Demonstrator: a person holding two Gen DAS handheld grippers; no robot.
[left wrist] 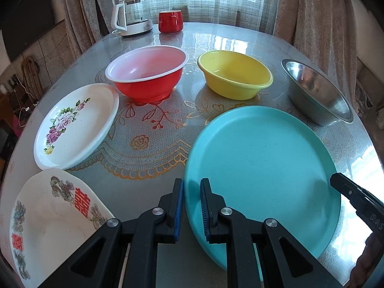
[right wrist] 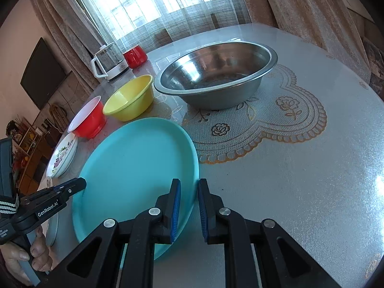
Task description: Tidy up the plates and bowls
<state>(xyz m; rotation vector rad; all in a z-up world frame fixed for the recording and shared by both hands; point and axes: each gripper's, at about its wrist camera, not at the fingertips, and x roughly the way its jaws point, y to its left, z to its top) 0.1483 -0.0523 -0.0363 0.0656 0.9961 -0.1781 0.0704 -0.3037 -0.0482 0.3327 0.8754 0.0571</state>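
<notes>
A large teal plate (left wrist: pixel 261 165) (right wrist: pixel 136 168) lies on the table in front of me. My left gripper (left wrist: pixel 192 187) straddles its left rim, jaws slightly apart around the edge. My right gripper (right wrist: pixel 188 187) straddles its right rim the same way. Whether either pad presses the rim I cannot tell. Behind stand a red bowl (left wrist: pixel 147 72) (right wrist: pixel 88 120), a yellow bowl (left wrist: pixel 235 74) (right wrist: pixel 130 98) and a steel bowl (left wrist: pixel 316 91) (right wrist: pixel 216 74). A white floral plate (left wrist: pixel 76 124) (right wrist: pixel 63 154) and a white plate with red characters (left wrist: pixel 52 220) lie at the left.
The round table (right wrist: pixel 300 180) has a glossy cover and a lace mat (left wrist: pixel 148 144). A glass kettle (left wrist: pixel 133 16) (right wrist: pixel 108 60) and a red mug (left wrist: pixel 170 21) (right wrist: pixel 135 56) stand at the far edge. Curtains and a window lie beyond.
</notes>
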